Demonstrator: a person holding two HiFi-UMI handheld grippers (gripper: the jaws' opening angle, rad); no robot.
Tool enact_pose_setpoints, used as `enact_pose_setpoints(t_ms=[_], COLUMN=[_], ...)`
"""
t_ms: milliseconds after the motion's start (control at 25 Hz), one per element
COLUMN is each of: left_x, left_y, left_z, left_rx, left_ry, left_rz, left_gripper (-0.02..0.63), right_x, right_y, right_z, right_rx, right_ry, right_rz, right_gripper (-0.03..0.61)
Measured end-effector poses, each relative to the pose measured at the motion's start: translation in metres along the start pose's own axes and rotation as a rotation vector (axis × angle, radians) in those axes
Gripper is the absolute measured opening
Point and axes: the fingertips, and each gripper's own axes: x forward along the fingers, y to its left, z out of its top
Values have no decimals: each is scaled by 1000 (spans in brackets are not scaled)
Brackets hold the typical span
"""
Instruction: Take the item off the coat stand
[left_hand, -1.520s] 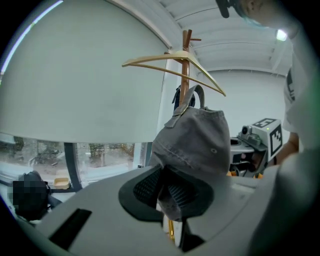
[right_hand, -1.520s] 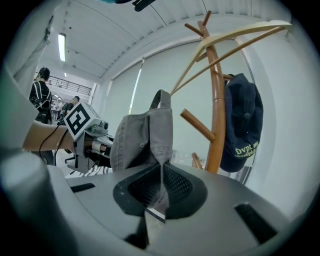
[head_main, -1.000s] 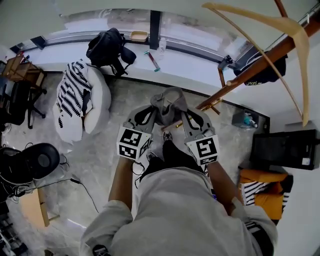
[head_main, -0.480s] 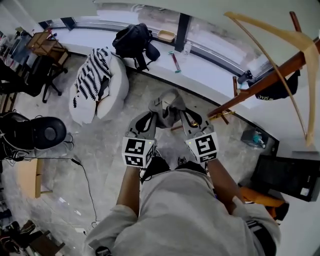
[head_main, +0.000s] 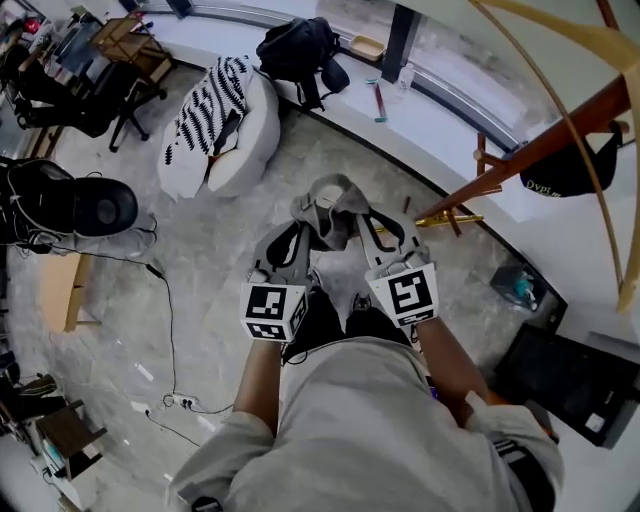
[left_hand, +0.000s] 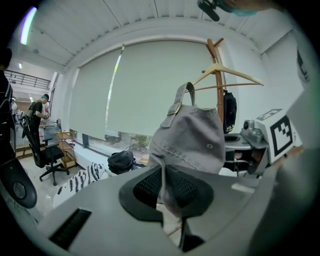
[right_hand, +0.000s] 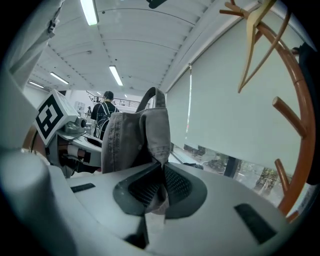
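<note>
Grey cap (head_main: 330, 208) is off the coat stand (head_main: 540, 148), held in mid-air in front of the person, well apart from the stand's pegs.

Head view: left gripper (head_main: 303, 228) and right gripper (head_main: 366, 226) are side by side, each pinching one side of the cap above the floor. The stand leans in at the right with a wooden hanger (head_main: 590, 30) near its top and a black cap (head_main: 570, 170) on it. White seat with striped cloth (head_main: 205, 125) is far left, not involved.

Left gripper view: left gripper (left_hand: 162, 186) has its jaws clamped on the grey cap (left_hand: 192, 135); the fabric edge runs down between the pads. Coat stand (left_hand: 218, 75), hanger (left_hand: 227, 75) and black cap (left_hand: 229, 112) sit behind the cap, none touching it.

Right gripper view: right gripper (right_hand: 161, 185) has its jaws closed on a fold of the grey cap (right_hand: 135, 135), cloth pinched between the pads. Coat stand (right_hand: 295, 115) and hanger (right_hand: 255, 45) are off to the right, clear of the cap.

Step, judged: take-off looks done and the cap is being carried away. Next move likely needs both pinches kept tight while finding a place to set it down; drop-off spot not evident.
</note>
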Motion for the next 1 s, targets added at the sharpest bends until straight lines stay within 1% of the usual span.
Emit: enact_pose_setpoints(t_ms=[200, 320, 400, 520, 640, 720, 880, 1000], left_x=[-26, -48, -62, -79, -94, -106, -119, -129], left_y=[-18, -23, -23, -21, -19, -16, -9, -8], left_z=[-5, 2, 10, 18, 25, 31, 36, 40], left_rx=[-6, 9, 17, 10, 22, 30, 11, 17], left_ry=[-22, -41, -62, -78, -87, -103, -128, -148], left_rz=[82, 137, 158, 158, 145, 137, 115, 106], left_gripper=[34, 32, 31, 31, 31, 31, 29, 29], right_x=[-20, -30, -35, -39, -43, -46, -51, -55], right_y=[8, 23, 32, 39, 51, 63, 73, 80], right_z=[1, 12, 23, 38, 54, 65, 73, 83], right_rx=[-4, 9, 3, -19, -47, -44, -10, -25], right_ry=[-35, -53, -68, -81, -97, -113, -124, -125], right_rz=[53, 89, 102, 97, 86, 71, 32, 25], right_gripper=[15, 15, 15, 15, 15, 14, 12, 12])
